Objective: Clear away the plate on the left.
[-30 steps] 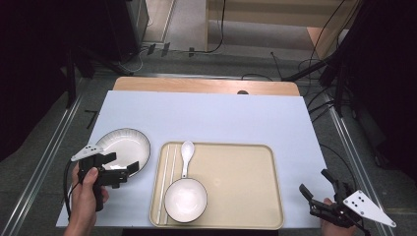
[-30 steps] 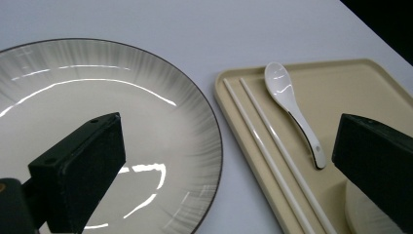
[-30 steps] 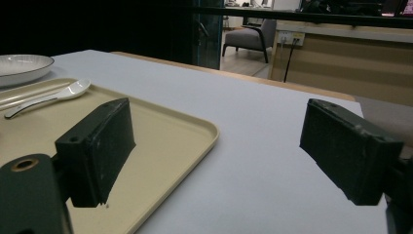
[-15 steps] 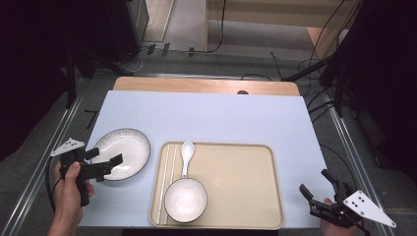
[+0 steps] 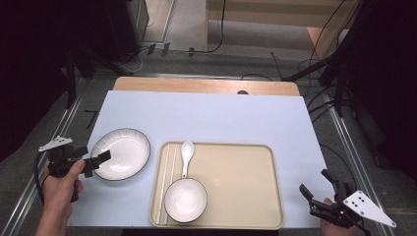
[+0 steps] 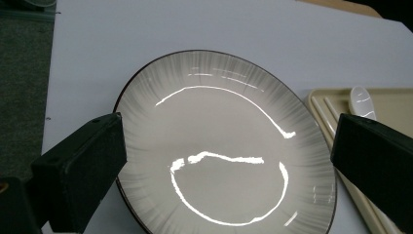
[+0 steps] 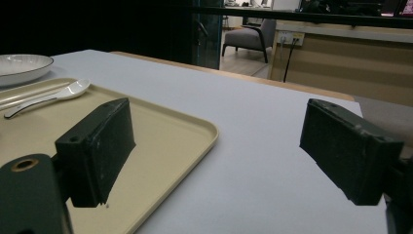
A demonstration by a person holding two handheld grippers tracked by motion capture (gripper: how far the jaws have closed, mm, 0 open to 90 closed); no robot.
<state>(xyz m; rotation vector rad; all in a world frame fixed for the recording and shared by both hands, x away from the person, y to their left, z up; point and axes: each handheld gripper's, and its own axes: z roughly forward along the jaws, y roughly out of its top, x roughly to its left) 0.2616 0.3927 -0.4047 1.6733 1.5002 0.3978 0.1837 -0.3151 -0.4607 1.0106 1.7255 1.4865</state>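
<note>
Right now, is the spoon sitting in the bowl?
No, the spoon lies on the tray just behind the bowl, its handle reaching toward the rim.

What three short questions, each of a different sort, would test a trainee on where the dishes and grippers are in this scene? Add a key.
1. True or false: the plate lies on the tray.
2. What lies in the tray beside the chopsticks, just above the bowl?
A. a fork
B. a white spoon
C. a cup
3. Fill in: the left gripper is open at the plate's ___ rim, seen from the high view.

Key
1. False: it sits on the blue-white table, left of the tray.
2. B.
3. Left; the right gripper is open too, off the tray's right corner.
</note>
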